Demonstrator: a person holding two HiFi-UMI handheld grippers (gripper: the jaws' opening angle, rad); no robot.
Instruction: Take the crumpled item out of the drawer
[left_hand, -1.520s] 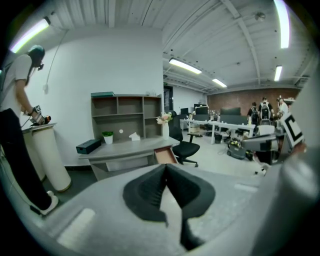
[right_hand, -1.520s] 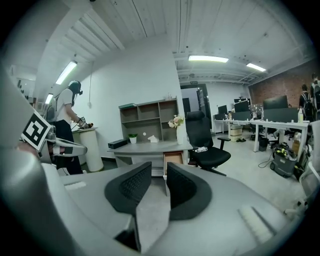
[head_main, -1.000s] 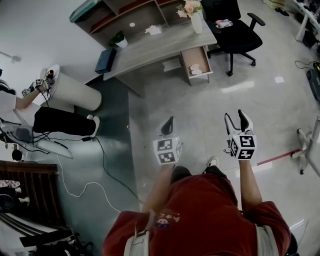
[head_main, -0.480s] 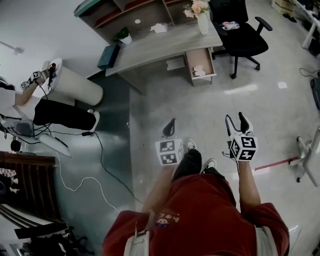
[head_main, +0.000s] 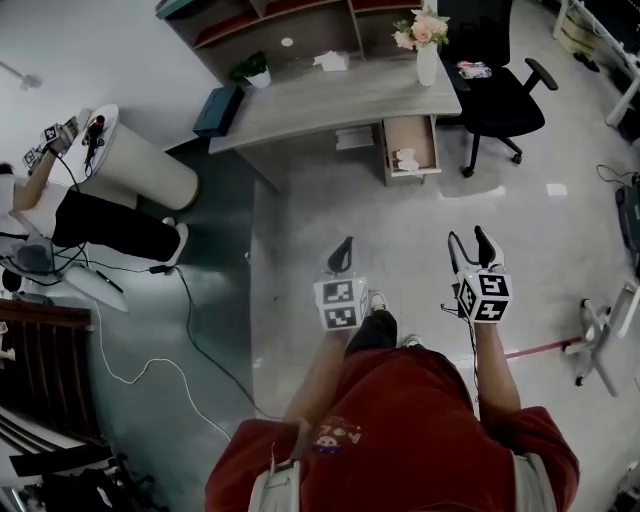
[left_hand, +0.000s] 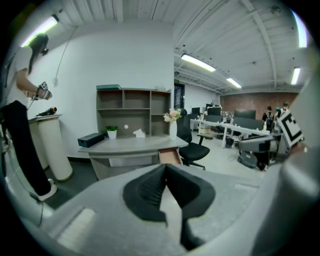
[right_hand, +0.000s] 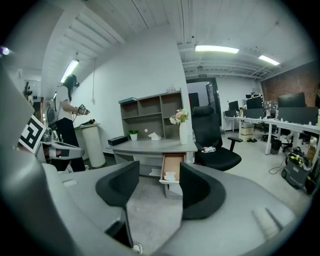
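Observation:
A white crumpled item (head_main: 406, 158) (right_hand: 170, 176) lies in the open wooden drawer (head_main: 389, 139) (right_hand: 173, 163) under the right end of the grey desk (head_main: 330, 100) (right_hand: 150, 146). Both grippers hang in the air well short of the desk, over the floor. My left gripper (head_main: 342, 252) (left_hand: 165, 170) is shut with nothing in it, its jaws touching. Held to the right of it, my right gripper (head_main: 470, 246) (right_hand: 159, 186) is open and empty, and the drawer shows between its jaws.
A black office chair (head_main: 497, 93) stands right of the drawer. A vase of flowers (head_main: 426, 55), a small plant (head_main: 256, 72) and a dark box (head_main: 218, 108) sit on the desk, shelves (head_main: 270, 22) behind. A person (head_main: 95, 222) sits at a white cylinder stand (head_main: 140, 165) at the left; cables (head_main: 190, 320) cross the floor.
The view has moved closer to the desk and the drawer sits nearer the middle. The person's feet have stepped forward. Both grippers keep the same states.

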